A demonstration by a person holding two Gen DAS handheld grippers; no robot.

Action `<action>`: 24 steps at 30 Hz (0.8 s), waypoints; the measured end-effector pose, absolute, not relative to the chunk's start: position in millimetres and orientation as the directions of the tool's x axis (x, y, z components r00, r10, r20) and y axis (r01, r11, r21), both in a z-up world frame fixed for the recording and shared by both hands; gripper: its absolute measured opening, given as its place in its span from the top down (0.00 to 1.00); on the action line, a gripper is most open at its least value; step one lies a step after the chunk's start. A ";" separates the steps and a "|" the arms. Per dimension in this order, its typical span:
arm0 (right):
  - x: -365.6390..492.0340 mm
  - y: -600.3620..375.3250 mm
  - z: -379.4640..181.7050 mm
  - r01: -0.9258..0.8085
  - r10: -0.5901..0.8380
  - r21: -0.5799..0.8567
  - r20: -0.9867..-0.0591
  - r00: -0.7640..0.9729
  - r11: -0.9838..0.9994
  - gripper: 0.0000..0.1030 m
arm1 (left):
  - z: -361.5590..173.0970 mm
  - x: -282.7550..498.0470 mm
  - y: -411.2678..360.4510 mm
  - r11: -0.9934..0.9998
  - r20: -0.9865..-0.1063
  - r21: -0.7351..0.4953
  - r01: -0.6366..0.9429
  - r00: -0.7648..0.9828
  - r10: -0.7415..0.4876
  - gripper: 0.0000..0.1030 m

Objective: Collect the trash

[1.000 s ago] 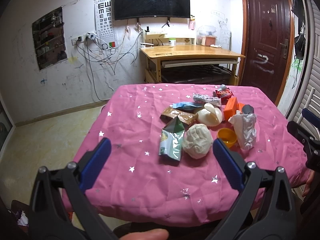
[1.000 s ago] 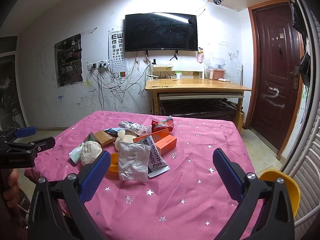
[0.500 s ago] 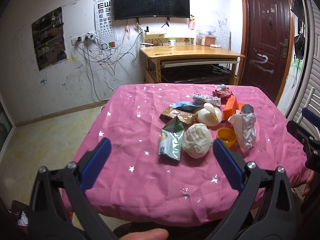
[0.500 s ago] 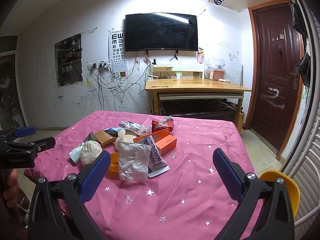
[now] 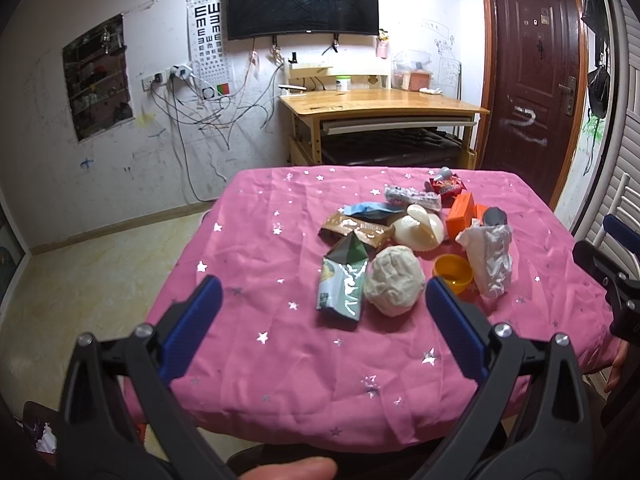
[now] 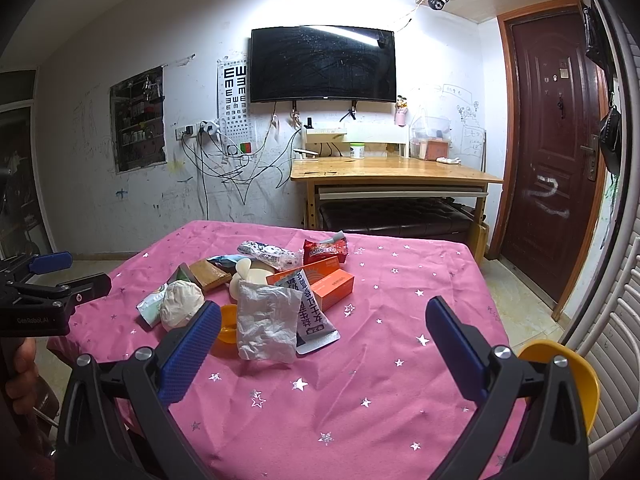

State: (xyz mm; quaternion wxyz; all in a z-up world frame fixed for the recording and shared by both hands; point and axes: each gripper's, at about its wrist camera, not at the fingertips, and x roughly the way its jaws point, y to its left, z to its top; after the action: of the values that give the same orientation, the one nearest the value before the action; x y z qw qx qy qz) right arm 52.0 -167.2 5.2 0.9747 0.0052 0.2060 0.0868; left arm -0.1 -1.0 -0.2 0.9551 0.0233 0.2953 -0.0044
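Left gripper (image 5: 318, 308) spread wide and empty above bench (image 5: 260, 344), right gripper (image 6: 324, 334) likewise spread, both short of trash pile (image 5: 400, 240), paper ball (image 5: 394, 286) nearest left gripper.

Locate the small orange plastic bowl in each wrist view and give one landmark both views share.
Left wrist view: small orange plastic bowl lies right of centre, between the crumpled whitish paper ball and the crinkled clear plastic bag.
Right wrist view: the bowl is left of centre, partly hidden behind the right gripper's finger.
Shared landmark: the paper ball.
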 end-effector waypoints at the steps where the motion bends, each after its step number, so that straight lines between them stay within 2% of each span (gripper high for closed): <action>1: 52.1 -167.2 5.1 -0.167 0.171 0.047 -0.401 0.900 0.985 0.07 | -0.2 -0.2 -0.9 0.999 -0.565 0.040 0.022 0.825 0.005 0.06; 24: 51.2 -166.1 7.3 -0.166 0.169 0.042 -0.402 0.900 0.985 0.07 | -6.9 0.2 -0.3 0.999 -0.567 0.042 0.022 0.824 0.005 0.06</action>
State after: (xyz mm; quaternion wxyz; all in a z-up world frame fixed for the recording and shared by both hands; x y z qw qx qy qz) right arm 51.2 -166.1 7.3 0.9746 0.0035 0.2068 0.0858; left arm 0.2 -0.3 -6.9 0.9547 0.0235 0.2966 -0.0044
